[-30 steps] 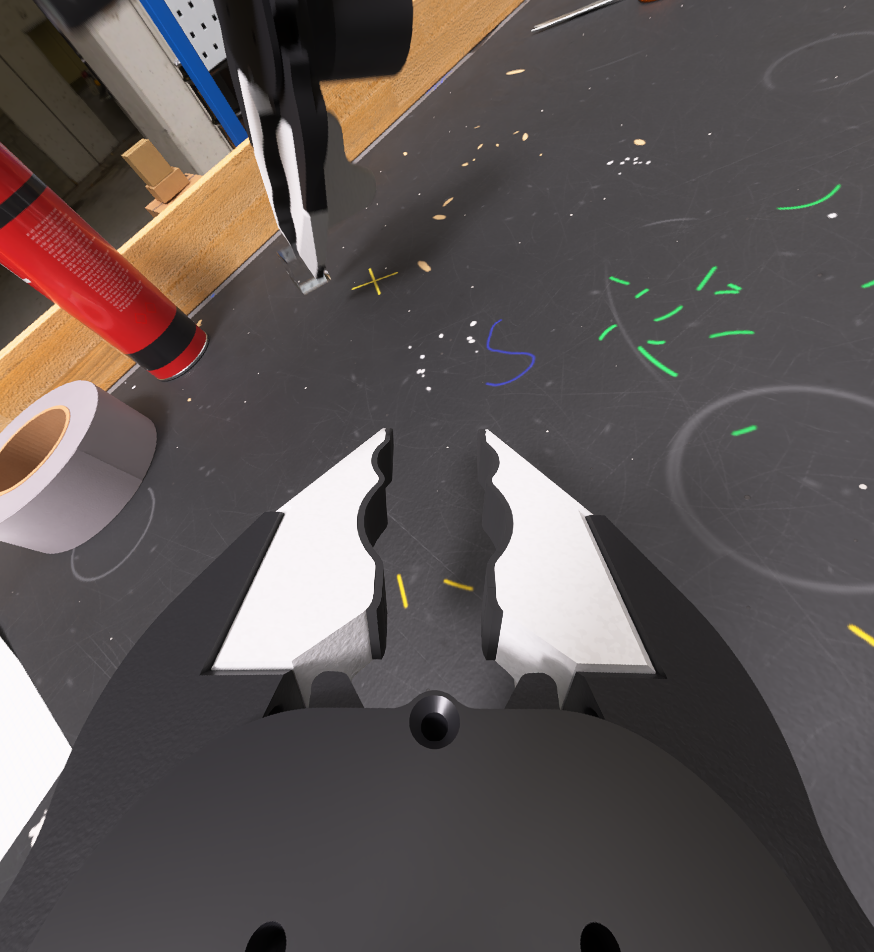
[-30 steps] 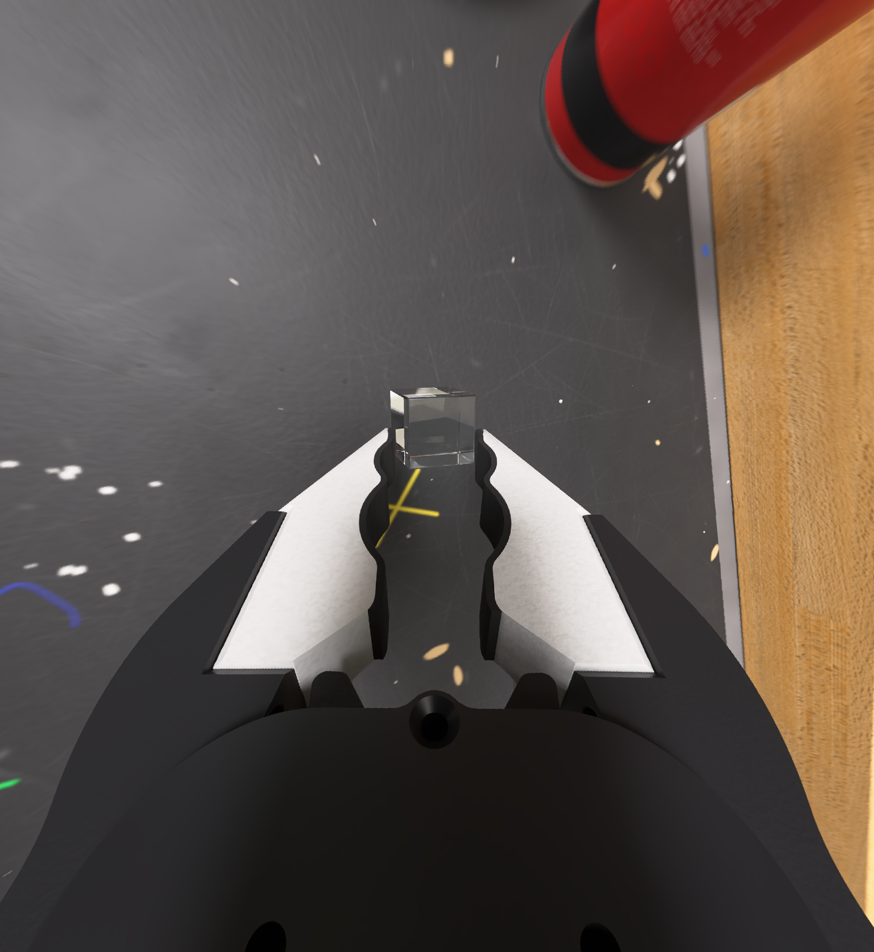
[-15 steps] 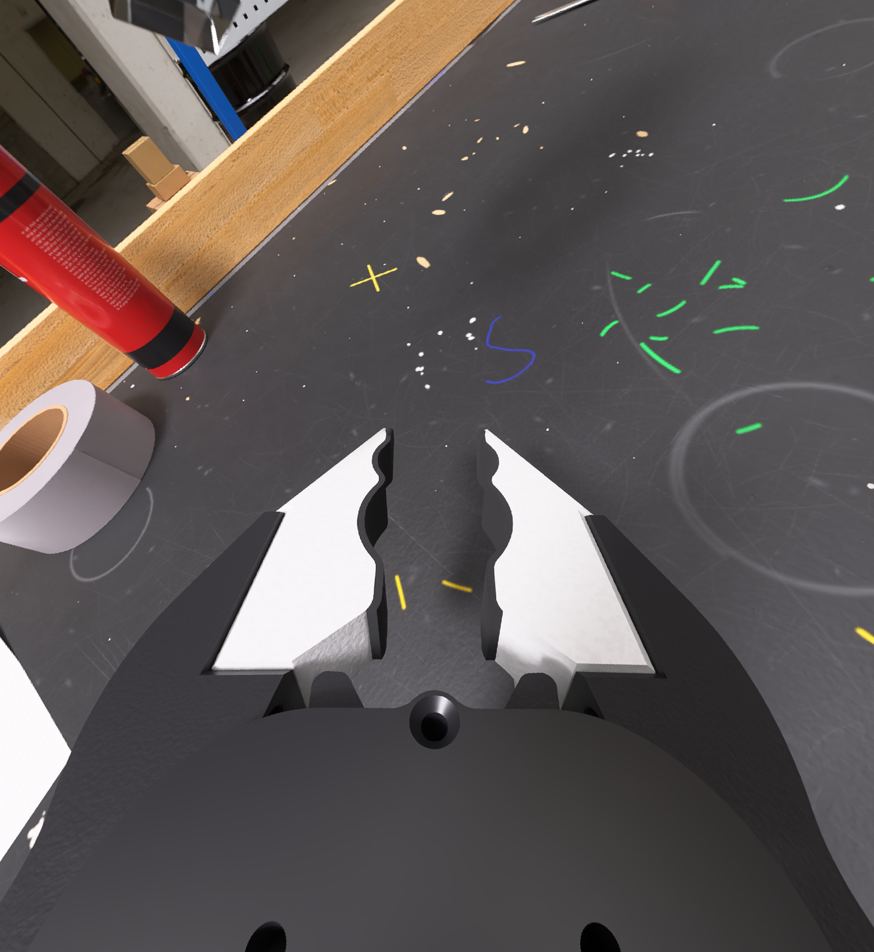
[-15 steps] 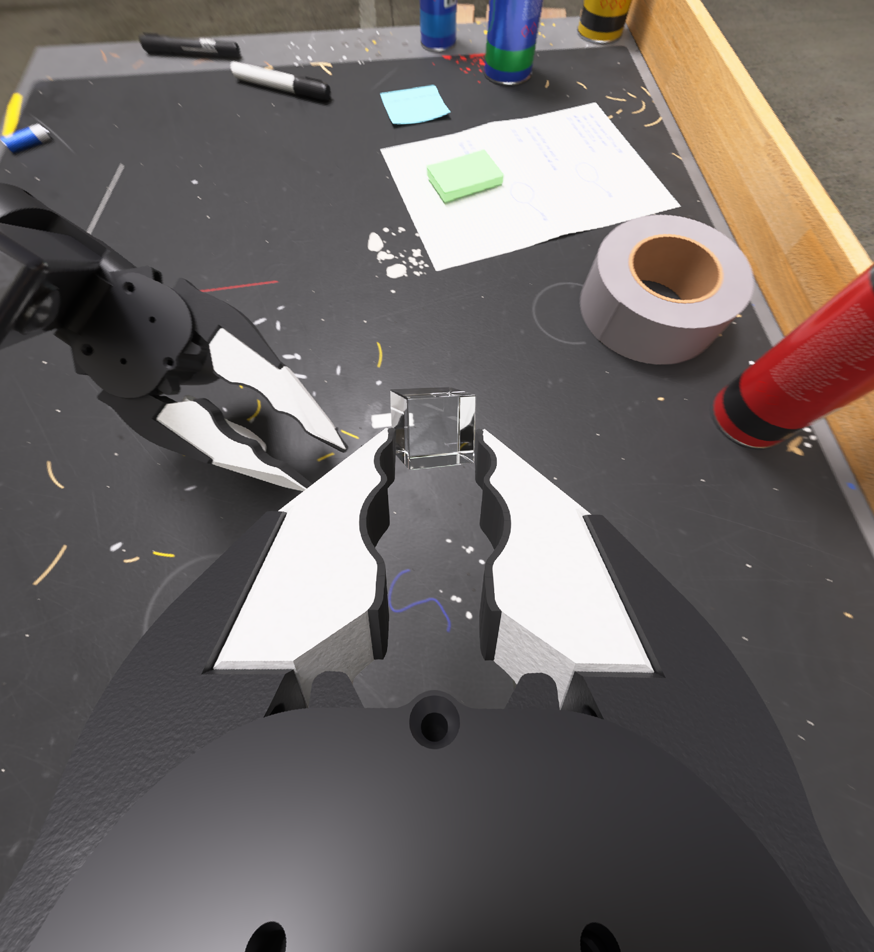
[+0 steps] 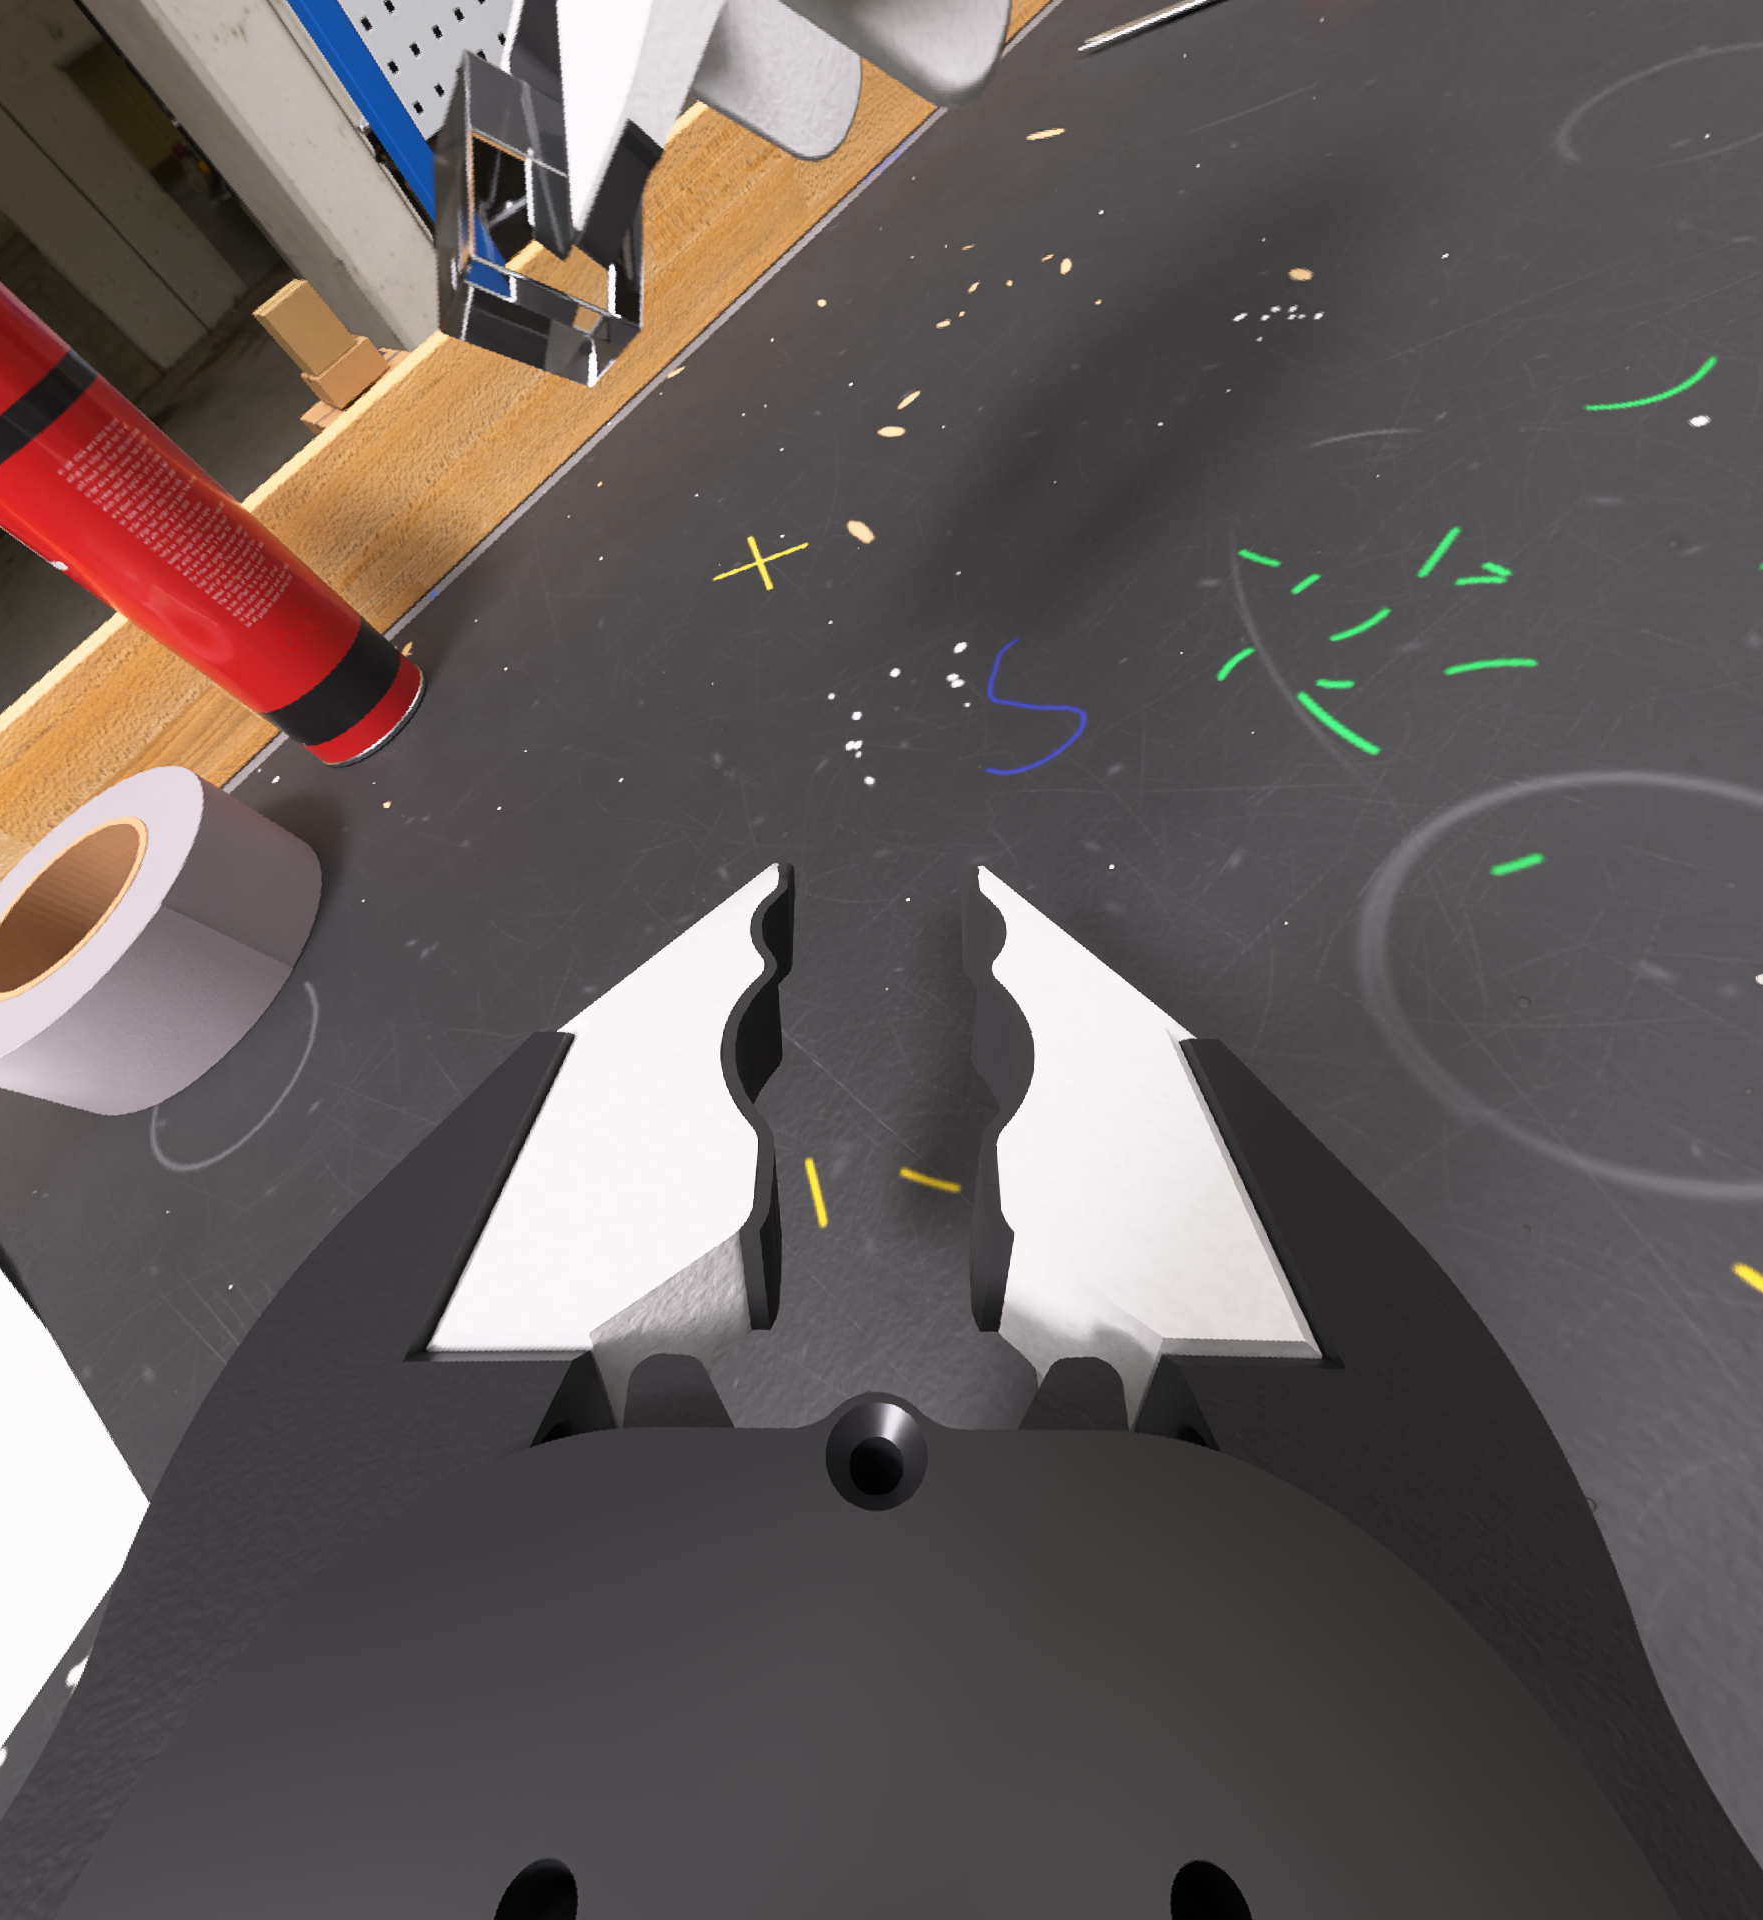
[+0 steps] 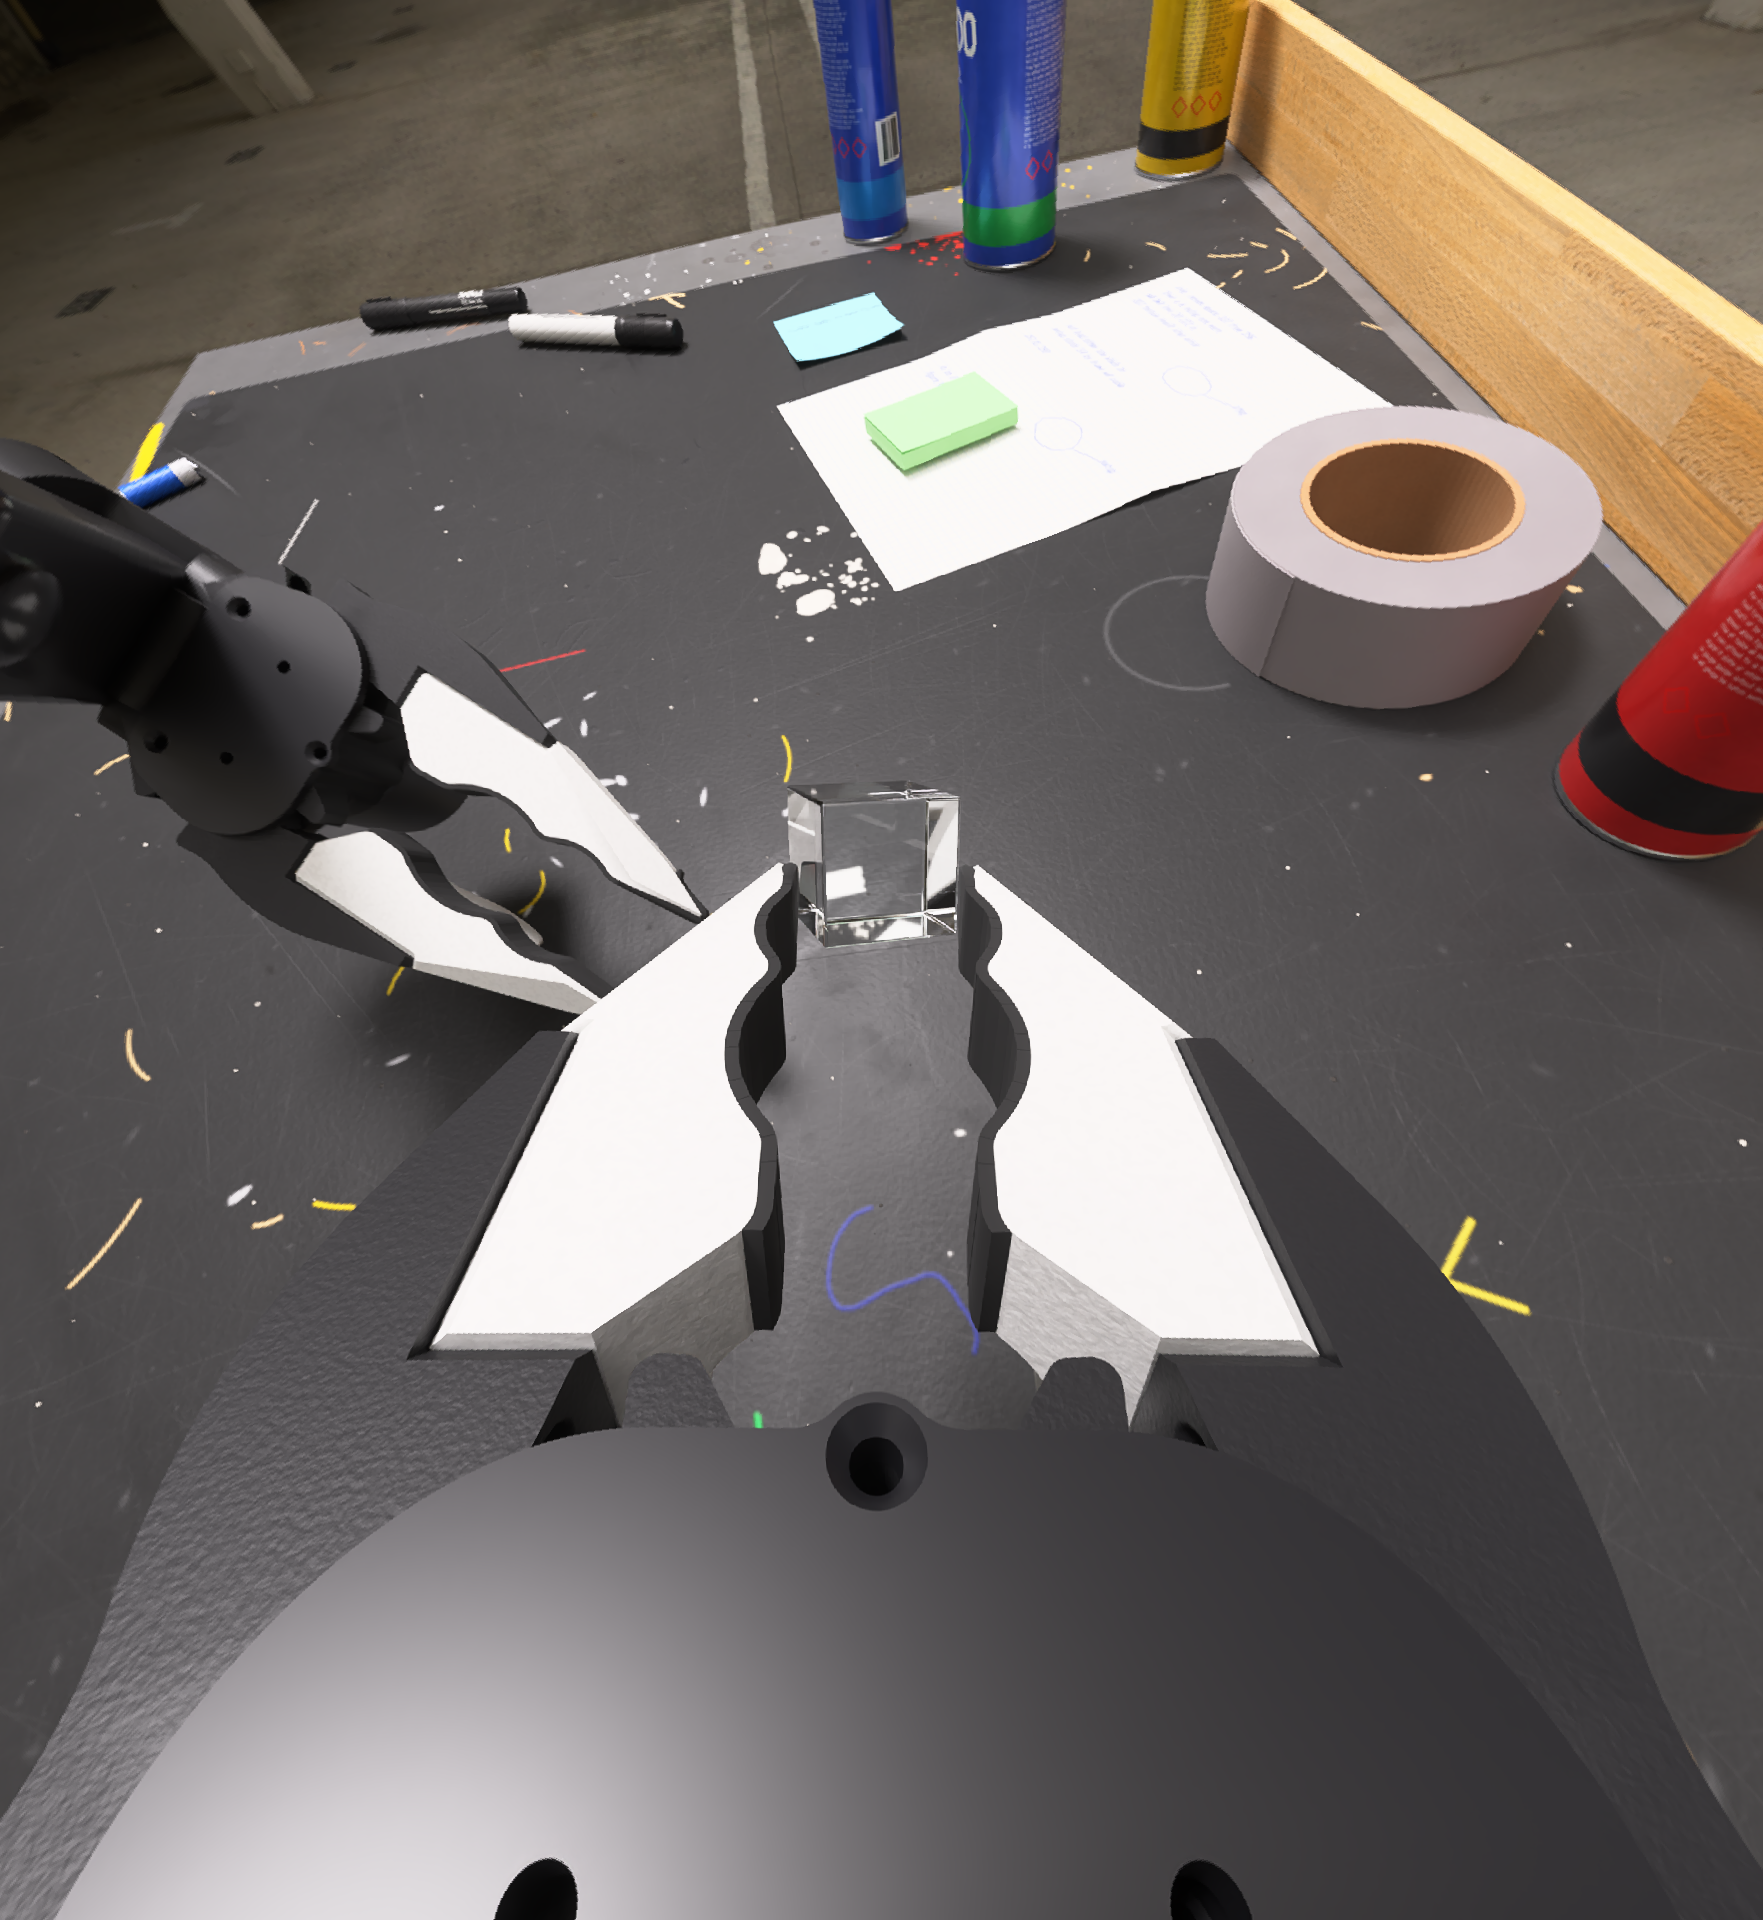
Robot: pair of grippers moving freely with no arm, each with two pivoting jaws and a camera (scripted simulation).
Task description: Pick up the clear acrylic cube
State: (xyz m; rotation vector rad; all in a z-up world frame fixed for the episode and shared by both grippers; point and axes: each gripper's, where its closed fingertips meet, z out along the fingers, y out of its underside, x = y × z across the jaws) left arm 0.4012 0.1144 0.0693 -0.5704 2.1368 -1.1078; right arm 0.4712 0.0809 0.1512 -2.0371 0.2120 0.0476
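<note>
Cube: the clear acrylic cube sits pinched between the fingertips of the right gripper, raised above the dark table.
Right gripper: clamped on the cube.
Left gripper: empty, jaws parted, low over the table, to the left.
Far right: grey tape roll, red can, white paper sheet.

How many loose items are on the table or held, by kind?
Spray cans: 4 (red, two blue, yellow)
Markers: 3
Note pads: 2 (green, blue)
Paper sheet: 1
Tape roll: 1
Cube: 1, held in right gripper
Total: 12
</note>
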